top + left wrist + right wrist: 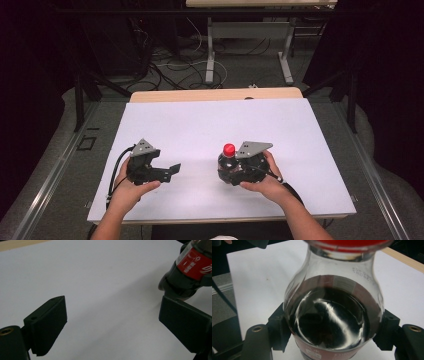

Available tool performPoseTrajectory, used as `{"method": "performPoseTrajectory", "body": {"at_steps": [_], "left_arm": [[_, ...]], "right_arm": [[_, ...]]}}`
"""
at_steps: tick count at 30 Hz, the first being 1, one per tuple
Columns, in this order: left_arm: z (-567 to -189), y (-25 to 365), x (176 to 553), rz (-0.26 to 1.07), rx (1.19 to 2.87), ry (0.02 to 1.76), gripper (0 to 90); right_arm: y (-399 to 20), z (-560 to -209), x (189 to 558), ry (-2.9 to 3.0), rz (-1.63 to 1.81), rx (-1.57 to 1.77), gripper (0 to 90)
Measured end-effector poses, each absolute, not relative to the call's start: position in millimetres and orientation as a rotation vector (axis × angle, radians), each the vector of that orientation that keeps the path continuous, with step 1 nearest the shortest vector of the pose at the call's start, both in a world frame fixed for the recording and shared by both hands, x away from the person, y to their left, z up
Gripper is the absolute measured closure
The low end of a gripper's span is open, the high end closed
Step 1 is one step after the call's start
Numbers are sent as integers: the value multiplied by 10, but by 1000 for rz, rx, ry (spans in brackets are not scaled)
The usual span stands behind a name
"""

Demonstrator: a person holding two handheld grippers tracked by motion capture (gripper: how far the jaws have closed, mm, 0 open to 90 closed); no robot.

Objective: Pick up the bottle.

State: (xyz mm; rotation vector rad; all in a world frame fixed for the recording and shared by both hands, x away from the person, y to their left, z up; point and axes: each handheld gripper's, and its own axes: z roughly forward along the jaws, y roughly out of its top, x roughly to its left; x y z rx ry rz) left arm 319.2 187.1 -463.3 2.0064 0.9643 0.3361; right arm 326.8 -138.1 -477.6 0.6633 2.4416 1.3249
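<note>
Right hand-held gripper, near right on the white tabletop, jaws clamped on either side of an upright cola bottle with red cap, red label and dark liquid filling the lower body. Left hand-held gripper, near left and well apart from the bottle, jaws spread wide over bare tabletop, nothing between them. Both grippers gripped from the near edge by a person's hands.

My table has a wood top, covered by a white sheet. A dark bottle with a red cap stands on the sheet, between my right gripper's jaws.
</note>
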Motion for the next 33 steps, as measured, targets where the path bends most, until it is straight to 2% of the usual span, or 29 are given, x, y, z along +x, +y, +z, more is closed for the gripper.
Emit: {"method": "performPoseTrajectory", "body": {"at_steps": [14, 21, 25, 33], "left_arm": [[-4277, 1462, 3125, 280, 1998, 757, 169], [-4169, 1285, 3113, 254, 2018, 705, 187], [-4111, 1216, 3097, 238, 2026, 670, 236], [-4040, 1120, 3071, 227, 2031, 636, 267]], "right_arm": [[-1325, -4795, 3147, 2490, 1340, 574, 296], [-1275, -4804, 3100, 2509, 1344, 567, 296], [-1232, -4830, 3072, 2532, 1344, 537, 296], [-1173, -4852, 3019, 2536, 1331, 565, 295]]}}
